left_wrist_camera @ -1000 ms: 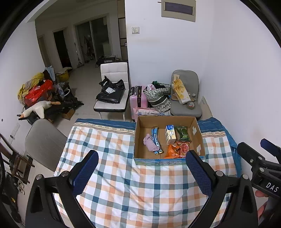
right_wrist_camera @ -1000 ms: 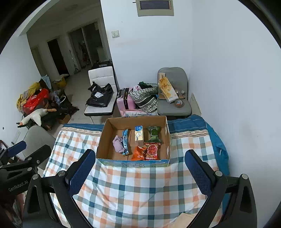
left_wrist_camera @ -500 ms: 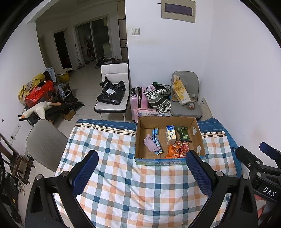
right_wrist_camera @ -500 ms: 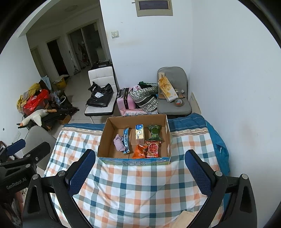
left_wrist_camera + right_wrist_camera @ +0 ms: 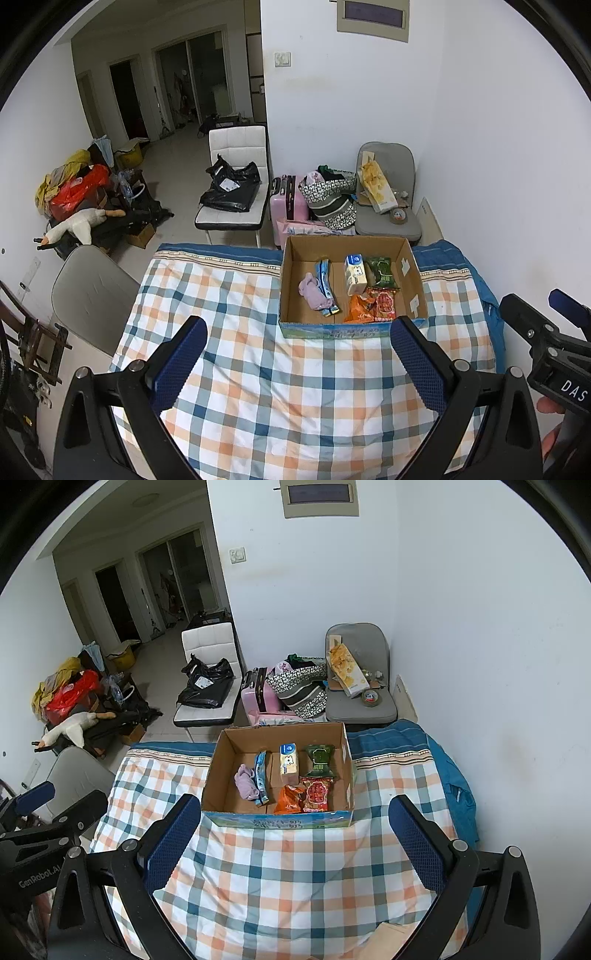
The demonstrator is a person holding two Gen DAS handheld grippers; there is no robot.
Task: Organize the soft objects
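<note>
An open cardboard box sits at the far side of a table covered with a checked cloth. Inside lie a lilac soft cloth, a blue packet, a white carton, a green packet, an orange packet and a red packet. My left gripper is open and empty above the cloth, short of the box. My right gripper is likewise open and empty; it also shows at the right edge of the left wrist view.
A white wall runs along the table's right. Beyond the table stand a grey chair with a box on it, a pink suitcase, a patterned bag and a white chair with a black bag. A grey chair back stands left.
Both grippers have drawn back and risen slightly; the box looks a little farther away. Both stay open and empty.
</note>
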